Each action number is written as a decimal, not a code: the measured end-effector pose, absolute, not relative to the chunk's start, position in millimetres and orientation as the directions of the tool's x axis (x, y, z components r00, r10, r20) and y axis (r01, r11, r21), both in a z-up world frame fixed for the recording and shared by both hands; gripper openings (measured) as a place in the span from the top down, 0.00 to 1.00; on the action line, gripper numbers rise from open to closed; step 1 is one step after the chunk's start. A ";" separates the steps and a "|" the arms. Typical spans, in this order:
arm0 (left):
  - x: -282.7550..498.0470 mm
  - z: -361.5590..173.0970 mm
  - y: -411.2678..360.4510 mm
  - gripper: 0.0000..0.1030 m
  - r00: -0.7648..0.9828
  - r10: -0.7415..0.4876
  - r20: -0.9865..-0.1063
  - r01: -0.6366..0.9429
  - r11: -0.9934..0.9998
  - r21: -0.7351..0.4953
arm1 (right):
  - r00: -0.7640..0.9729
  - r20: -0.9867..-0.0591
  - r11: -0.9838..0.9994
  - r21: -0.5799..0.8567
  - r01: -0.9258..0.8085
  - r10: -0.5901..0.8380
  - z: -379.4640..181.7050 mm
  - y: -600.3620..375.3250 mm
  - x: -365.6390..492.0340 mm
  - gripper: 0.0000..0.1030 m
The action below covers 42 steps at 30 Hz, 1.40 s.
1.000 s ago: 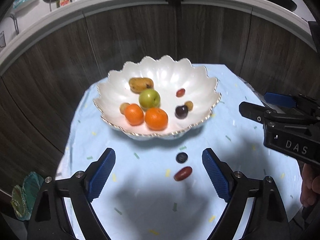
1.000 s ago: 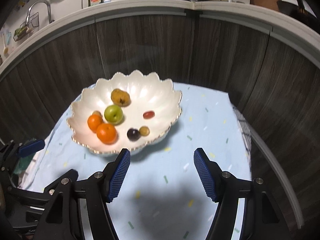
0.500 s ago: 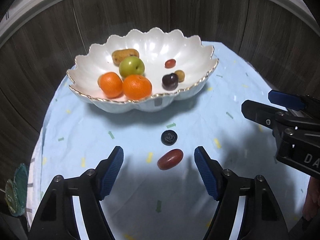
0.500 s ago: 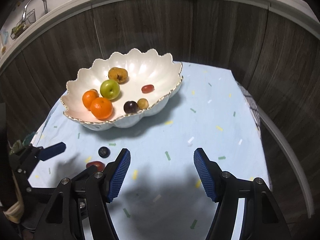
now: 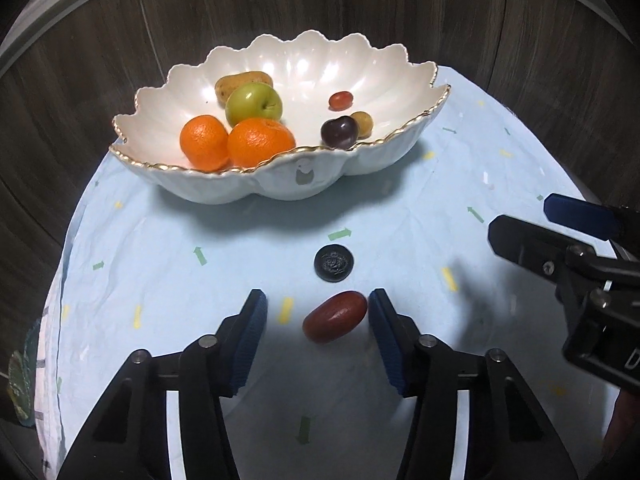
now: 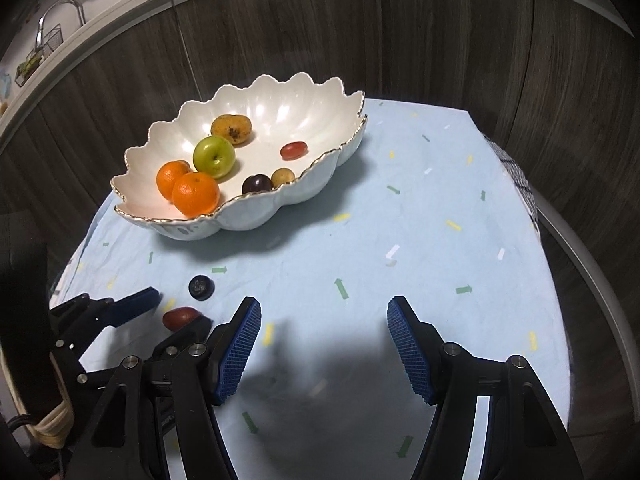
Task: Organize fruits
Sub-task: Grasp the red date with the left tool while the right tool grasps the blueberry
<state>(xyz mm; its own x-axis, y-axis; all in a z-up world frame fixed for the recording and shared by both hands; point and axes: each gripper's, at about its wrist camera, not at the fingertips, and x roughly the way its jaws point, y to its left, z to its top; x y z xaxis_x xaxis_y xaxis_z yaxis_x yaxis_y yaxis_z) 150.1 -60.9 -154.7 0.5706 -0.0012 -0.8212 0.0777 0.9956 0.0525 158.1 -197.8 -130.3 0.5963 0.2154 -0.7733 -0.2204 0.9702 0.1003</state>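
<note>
Fruit still loose on the light blue cloth consists of a red oblong grape and, just beyond it, a dark blueberry; both lie near the scalloped white bowl. Your left gripper has just been closing, with the grape between its pads, the right pad at or near the skin, the left pad clear. Expect a light, smooth, easily bruised body: clamp gently across its short middle. Your right gripper stands partly open, empty, above bare cloth.

Left hand-held gripper has been closing around red oblong fruit on cloth.
</note>
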 end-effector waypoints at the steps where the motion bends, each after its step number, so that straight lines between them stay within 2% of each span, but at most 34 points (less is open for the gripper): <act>1: 149.4 -154.8 -61.5 0.56 0.573 -0.005 -0.819 0.080 0.996 0.049 | 0.595 -0.774 0.970 0.101 -0.220 0.215 -130.8 -197.5 158.6 0.35; 5: 148.7 -154.2 -62.6 0.72 0.570 -0.028 -0.821 0.093 0.995 0.030 | 0.592 -0.776 0.971 0.107 -0.215 0.217 -130.8 -197.6 159.2 0.35; 17: 140.1 -137.9 -31.4 0.72 0.580 -0.018 -0.815 0.049 0.999 0.013 | 0.591 -0.774 0.967 0.106 -0.233 0.227 -125.6 -174.8 158.0 0.35; 23: 137.5 -130.2 -0.2 0.72 0.588 0.037 -0.808 -0.014 0.999 0.036 | 0.586 -0.773 0.958 0.096 -0.270 0.243 -126.0 -145.4 161.0 0.36; 34: 130.8 -127.5 44.1 0.72 0.606 0.092 -0.790 -0.070 0.996 0.062 | 0.539 -0.813 0.949 0.053 -0.310 0.221 -150.0 -99.4 171.0 0.53; 38: 131.7 -130.2 51.3 0.72 0.600 0.092 -0.795 -0.088 0.995 0.049 | 0.526 -0.823 0.948 0.046 -0.314 0.214 -154.9 -91.2 174.7 0.61; 40: 132.3 -130.5 53.2 0.72 0.600 0.092 -0.795 -0.095 0.995 0.044 | 0.523 -0.827 0.947 0.035 -0.319 0.206 -157.5 -87.8 175.9 0.63; 42: 133.0 -130.8 54.3 0.72 0.602 0.094 -0.793 -0.098 0.994 0.043 | 0.516 -0.833 0.946 0.031 -0.322 0.202 -160.4 -86.2 177.9 0.69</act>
